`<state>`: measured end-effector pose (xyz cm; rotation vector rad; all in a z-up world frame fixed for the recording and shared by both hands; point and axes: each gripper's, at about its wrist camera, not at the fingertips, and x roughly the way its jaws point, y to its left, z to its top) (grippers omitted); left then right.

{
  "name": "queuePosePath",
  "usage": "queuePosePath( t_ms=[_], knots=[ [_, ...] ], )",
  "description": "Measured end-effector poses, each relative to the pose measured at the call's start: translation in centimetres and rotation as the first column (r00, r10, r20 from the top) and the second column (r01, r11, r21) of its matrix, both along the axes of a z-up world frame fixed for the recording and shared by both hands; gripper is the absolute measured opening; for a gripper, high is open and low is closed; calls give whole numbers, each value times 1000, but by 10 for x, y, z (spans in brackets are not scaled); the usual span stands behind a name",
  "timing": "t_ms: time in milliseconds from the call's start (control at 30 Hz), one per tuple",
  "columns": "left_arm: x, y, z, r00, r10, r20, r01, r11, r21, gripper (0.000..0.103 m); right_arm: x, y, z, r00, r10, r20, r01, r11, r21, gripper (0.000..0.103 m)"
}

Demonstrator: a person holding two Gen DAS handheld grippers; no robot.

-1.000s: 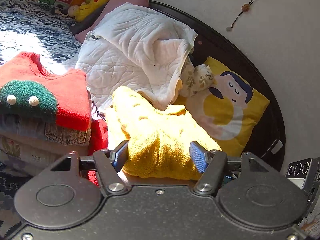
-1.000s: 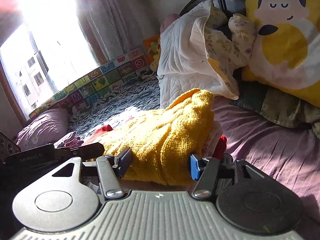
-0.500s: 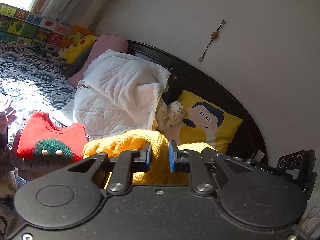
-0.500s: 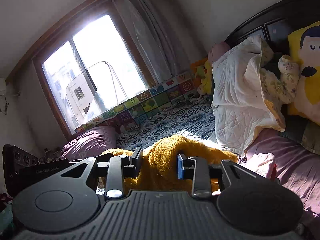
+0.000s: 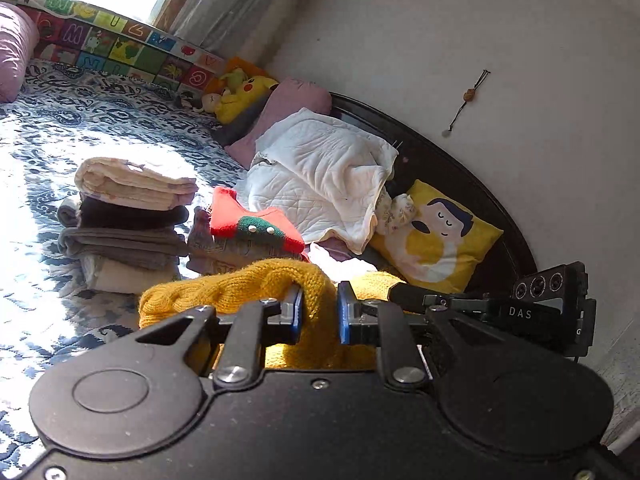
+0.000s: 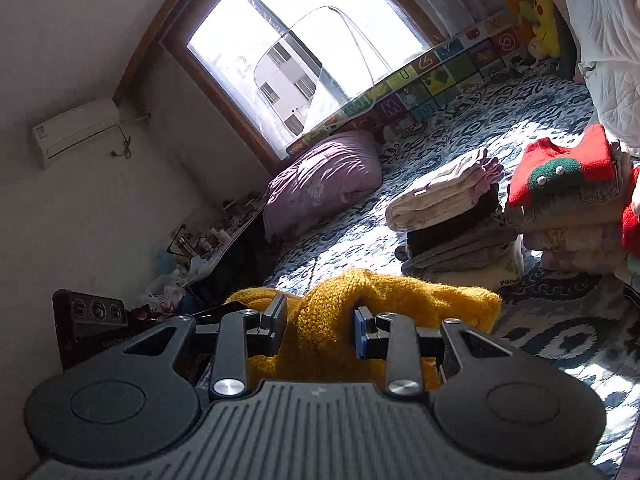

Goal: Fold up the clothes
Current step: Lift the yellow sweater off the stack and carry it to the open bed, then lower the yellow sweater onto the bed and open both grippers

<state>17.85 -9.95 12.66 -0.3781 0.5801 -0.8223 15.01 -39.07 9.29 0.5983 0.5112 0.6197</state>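
I've got the yellow sweater point(image 5: 256, 284) pinched in both the left gripper point(image 5: 319, 312) and the right gripper point(image 6: 320, 328), lifted at lower centre; next I should spread it flat.

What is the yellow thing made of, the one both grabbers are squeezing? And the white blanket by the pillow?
The yellow sweater looks like chunky knitted yarn, maybe wool or acrylic: you can see thick cable twists and a fuzzy, matte surface. The white blanket looks like soft quilted cotton, matte too: stitched lines cross it in a diamond pattern and it crumples softly. I can't tell the exact fibres.
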Motion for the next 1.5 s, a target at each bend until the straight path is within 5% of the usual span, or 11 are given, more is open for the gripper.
queuePosePath(
  t_ms=[300, 633, 767, 900, 967, 1100, 1167, 1267, 1333, 1400, 1500],
  knots=[
    [-8, 121, -45, 977, 195, -81, -188, 978, 87, 15, 33, 124, -58, 979, 174, -102, -174, 985, 12, 28],
    [71, 164, -68, 946, 311, 89, -317, 946, 69, 15, 119, 179, -60, 981, 100, 165, -64, 976, -207, 28],
    [82, 170, -106, 951, 302, 60, -308, 941, 142, 15, 142, 190, -107, 990, 138, -25, -140, 956, -258, 28],
    [66, 166, -174, 969, 208, -135, -157, 936, 314, 15, 133, 211, -181, 923, 196, -332, -317, 875, -364, 32],
    [51, 167, -203, 953, 187, -238, -82, 916, 392, 16, 112, 213, -199, 894, 222, -388, -378, 840, -390, 36],
    [7, 180, -214, 949, 182, -259, -63, 911, 408, 17, 68, 201, -208, 856, 276, -437, -456, 800, -389, 50],
    [-11, 188, -209, 948, 187, -258, -73, 915, 396, 28, 53, 192, -203, 840, 309, -445, -492, 781, -385, 56],
    [-37, 200, -200, 948, 211, -239, -93, 901, 424, 55, 27, 178, -194, 822, 356, -445, -554, 681, -478, 56],
    [-56, 207, -198, 953, 207, -219, -81, 876, 476, 58, -1, 167, -190, 803, 404, -439, -596, 510, -621, 59],
    [-78, 213, -200, 967, 187, -170, -55, 812, 581, 67, -29, 151, -196, 782, 425, -455, -596, 301, -744, 64],
    [-117, 221, -211, 987, 122, -104, -1, 654, 756, 69, -56, 106, -218, 773, 370, -515, -572, 58, -818, 63]
  ],
)
